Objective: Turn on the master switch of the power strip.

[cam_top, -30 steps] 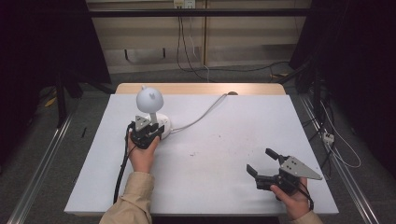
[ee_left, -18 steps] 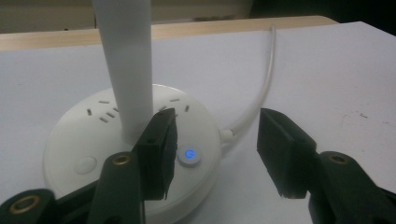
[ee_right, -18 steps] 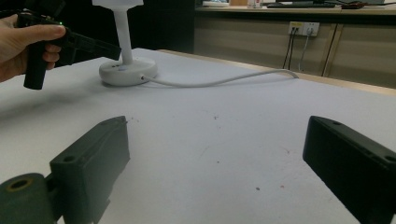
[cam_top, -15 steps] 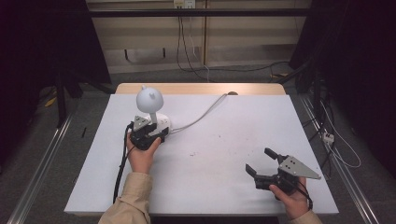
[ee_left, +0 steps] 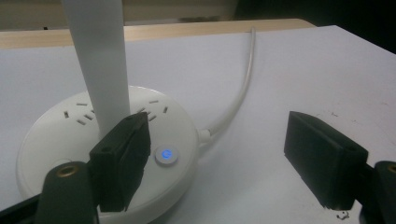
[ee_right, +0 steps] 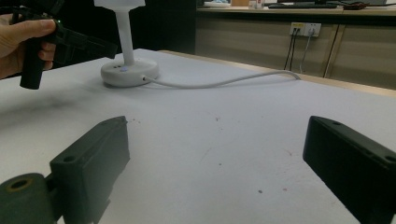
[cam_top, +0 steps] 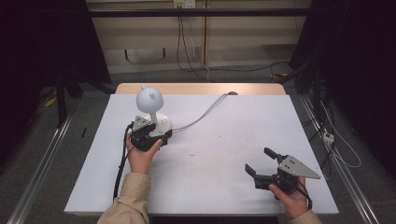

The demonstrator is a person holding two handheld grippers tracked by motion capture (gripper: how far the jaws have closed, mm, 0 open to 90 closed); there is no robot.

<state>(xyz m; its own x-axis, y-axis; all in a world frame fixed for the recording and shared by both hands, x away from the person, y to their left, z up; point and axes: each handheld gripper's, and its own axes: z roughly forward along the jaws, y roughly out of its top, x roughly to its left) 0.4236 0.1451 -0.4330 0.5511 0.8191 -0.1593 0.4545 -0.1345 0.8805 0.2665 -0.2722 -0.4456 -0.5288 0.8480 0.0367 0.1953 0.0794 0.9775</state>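
A white desk lamp stands at the table's left, with a round head (cam_top: 149,99), a flat stem (ee_left: 100,60) and a round base (cam_top: 162,123) with socket slots. A small button (ee_left: 166,154) on the base glows blue. My left gripper (cam_top: 153,132) is open at the base's near side. In the left gripper view, my left gripper (ee_left: 219,158) has its left jaw over the base beside the button and its right jaw over bare table. My right gripper (cam_top: 259,160) is open with nothing in it near the front right, and the right gripper view has the right gripper (ee_right: 219,158) above bare table.
The lamp's white cable (cam_top: 205,114) curves from the base to the table's far edge. The white tabletop (cam_top: 224,140) has a few small dark specks. Metal rails and loose cables lie on the floor around the table.
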